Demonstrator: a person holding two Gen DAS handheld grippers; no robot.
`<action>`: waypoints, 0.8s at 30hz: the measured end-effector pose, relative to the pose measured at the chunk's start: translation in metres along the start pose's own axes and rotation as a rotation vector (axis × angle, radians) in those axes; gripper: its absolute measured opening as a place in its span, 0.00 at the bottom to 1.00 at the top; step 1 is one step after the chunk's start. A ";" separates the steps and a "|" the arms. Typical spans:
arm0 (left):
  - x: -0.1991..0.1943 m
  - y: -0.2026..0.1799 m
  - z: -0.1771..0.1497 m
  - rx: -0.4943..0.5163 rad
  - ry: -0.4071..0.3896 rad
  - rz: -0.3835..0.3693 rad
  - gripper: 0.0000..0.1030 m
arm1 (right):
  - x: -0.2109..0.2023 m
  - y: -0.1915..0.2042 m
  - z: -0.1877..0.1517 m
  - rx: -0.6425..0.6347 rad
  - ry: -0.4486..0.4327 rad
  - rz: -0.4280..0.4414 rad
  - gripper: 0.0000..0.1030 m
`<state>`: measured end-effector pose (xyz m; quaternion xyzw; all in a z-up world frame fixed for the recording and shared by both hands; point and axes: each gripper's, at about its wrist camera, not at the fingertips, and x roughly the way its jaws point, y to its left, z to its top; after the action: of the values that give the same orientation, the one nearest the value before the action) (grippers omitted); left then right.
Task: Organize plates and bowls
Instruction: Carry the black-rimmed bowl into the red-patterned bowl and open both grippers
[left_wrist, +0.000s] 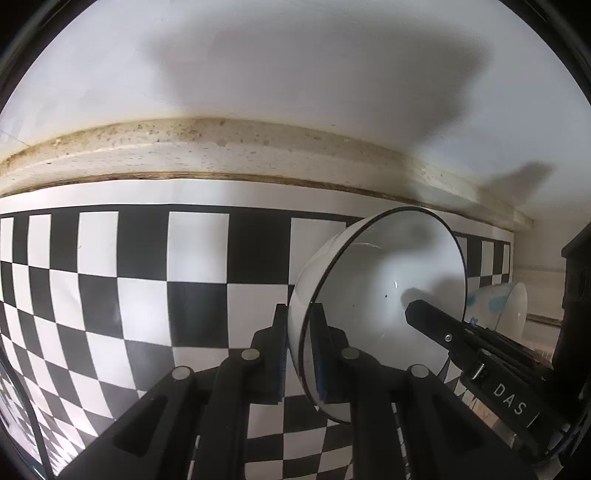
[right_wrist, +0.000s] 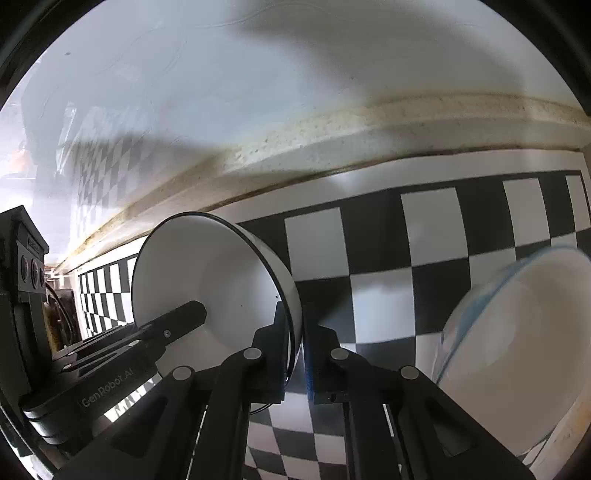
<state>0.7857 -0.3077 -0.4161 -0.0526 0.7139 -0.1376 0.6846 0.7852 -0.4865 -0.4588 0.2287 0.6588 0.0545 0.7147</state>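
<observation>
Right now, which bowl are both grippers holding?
The white bowl with the thin black rim; the left gripper and right gripper pinch opposite edges. The blue-patterned bowl sits untouched.

— How many bowls do you count?
— Two: one white bowl with a dark rim (left_wrist: 391, 295), and one white bowl with blue markings (right_wrist: 517, 354) beside it.
— Any plates?
— None that I can make out.
— And tools?
— Two, a left tool (left_wrist: 299, 347) and a right tool (right_wrist: 295, 350).
— What's underneath?
— One checkered mat (left_wrist: 147, 295) on the bench.
</observation>
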 end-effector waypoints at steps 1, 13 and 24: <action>-0.002 -0.001 -0.002 0.005 -0.004 0.003 0.09 | 0.000 0.002 -0.003 -0.003 -0.001 0.001 0.08; -0.038 -0.020 -0.049 0.058 -0.030 -0.019 0.09 | -0.036 0.013 -0.050 -0.012 -0.040 0.015 0.08; -0.089 -0.041 -0.112 0.160 -0.052 -0.045 0.09 | -0.095 0.011 -0.128 -0.004 -0.113 0.019 0.08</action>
<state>0.6754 -0.3097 -0.3167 -0.0171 0.6810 -0.2082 0.7018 0.6516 -0.4802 -0.3713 0.2361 0.6152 0.0494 0.7506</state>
